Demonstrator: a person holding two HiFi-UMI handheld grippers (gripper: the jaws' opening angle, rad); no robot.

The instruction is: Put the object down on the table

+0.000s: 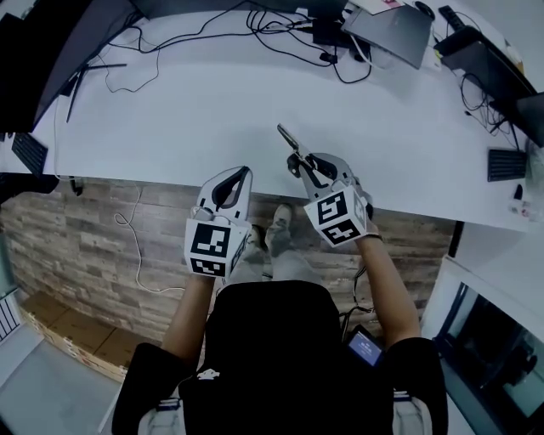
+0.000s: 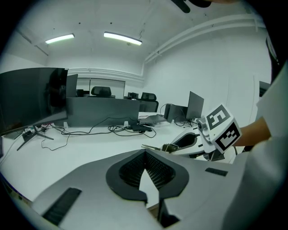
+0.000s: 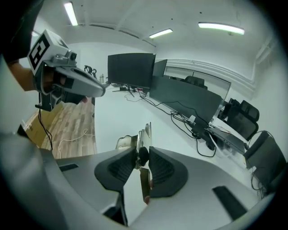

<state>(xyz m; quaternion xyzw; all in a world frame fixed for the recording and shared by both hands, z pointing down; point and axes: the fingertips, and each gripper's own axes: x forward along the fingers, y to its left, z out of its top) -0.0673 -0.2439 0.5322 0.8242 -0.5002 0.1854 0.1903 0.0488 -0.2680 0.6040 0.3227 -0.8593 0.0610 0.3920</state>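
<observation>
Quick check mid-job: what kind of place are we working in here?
Most likely an open-plan office or lab workroom: a long white table strewn with cables, a dark monitor standing on it, and office chairs behind the desk partitions.

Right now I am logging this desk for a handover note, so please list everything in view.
table: one, white, across the head view's top
cables: several, black, table's far side
flat slab, perhaps a laptop: one, grey, table's far right
keyboards: two, black, view's left and right edges
monitor: one, black, far left
floor: wood-look, below the table's near edge
metal tool: one, silvery, in the right gripper, over the table
left gripper: one, grey, shut, empty, at table's near edge
right gripper: one, grey, shut on the metal tool
</observation>
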